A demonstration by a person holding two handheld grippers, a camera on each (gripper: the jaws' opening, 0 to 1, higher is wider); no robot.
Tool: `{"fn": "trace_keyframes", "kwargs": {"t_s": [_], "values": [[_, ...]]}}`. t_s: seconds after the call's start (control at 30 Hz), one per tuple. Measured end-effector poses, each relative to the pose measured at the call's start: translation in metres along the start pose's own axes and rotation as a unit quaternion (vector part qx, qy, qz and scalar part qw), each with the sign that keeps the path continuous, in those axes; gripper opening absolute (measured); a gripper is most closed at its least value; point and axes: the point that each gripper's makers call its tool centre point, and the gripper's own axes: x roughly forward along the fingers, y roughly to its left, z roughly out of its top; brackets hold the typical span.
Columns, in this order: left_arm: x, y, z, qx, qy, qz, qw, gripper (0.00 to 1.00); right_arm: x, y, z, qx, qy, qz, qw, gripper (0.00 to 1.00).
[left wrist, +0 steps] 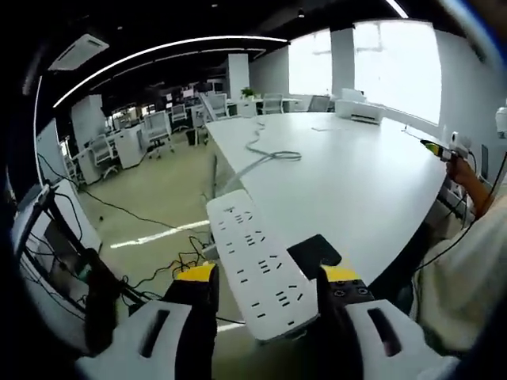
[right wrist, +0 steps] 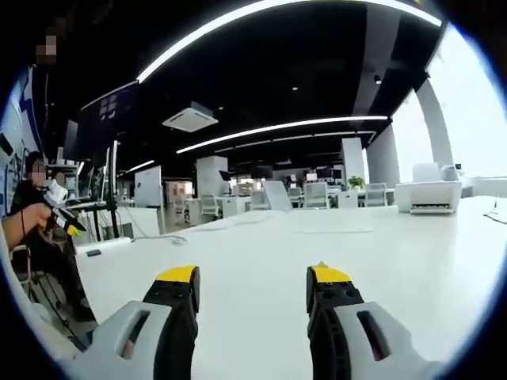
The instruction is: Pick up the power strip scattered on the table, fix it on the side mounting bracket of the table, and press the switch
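Power strip (left wrist: pixel 257 265) in left claw (left wrist: pixel 269 277); right claw (right wrist: pixel 252 279) empty.

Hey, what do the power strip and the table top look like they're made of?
Power strip: seemingly hard white plastic with a smooth, slightly glossy finish, dark socket slots cut into its face. It sits between the left tool jaws. Table: a smooth, matte white top, probably laminate, though the look leaves that open.
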Motion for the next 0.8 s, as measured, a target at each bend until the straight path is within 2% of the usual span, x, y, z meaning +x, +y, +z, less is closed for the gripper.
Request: {"fn": "trace_keyframes", "kwargs": {"t_s": [0.13,0.27,0.47,0.67,0.8], "values": [[0.002,-0.003,-0.001,0.001,0.012,-0.014,0.9998,0.54,0.0,-0.001,-0.001,0.001,0.001,0.0,1.0,0.5],[0.004,-0.007,-0.005,0.019,0.032,-0.029,0.9989,0.53,-0.001,0.0,0.0,-0.001,0.0,0.001,1.0,0.5],[0.006,-0.004,-0.007,0.029,0.045,-0.036,0.9979,0.5,-0.003,-0.001,-0.002,0.002,0.0,-0.002,1.0,0.5],[0.009,-0.003,-0.015,0.04,0.077,-0.044,0.9953,0.49,-0.004,-0.001,-0.003,0.003,0.0,-0.004,1.0,0.49],[0.012,-0.004,-0.016,0.045,0.087,-0.049,0.994,0.49,-0.003,-0.002,-0.005,0.006,0.001,-0.005,1.0,0.49]]}}
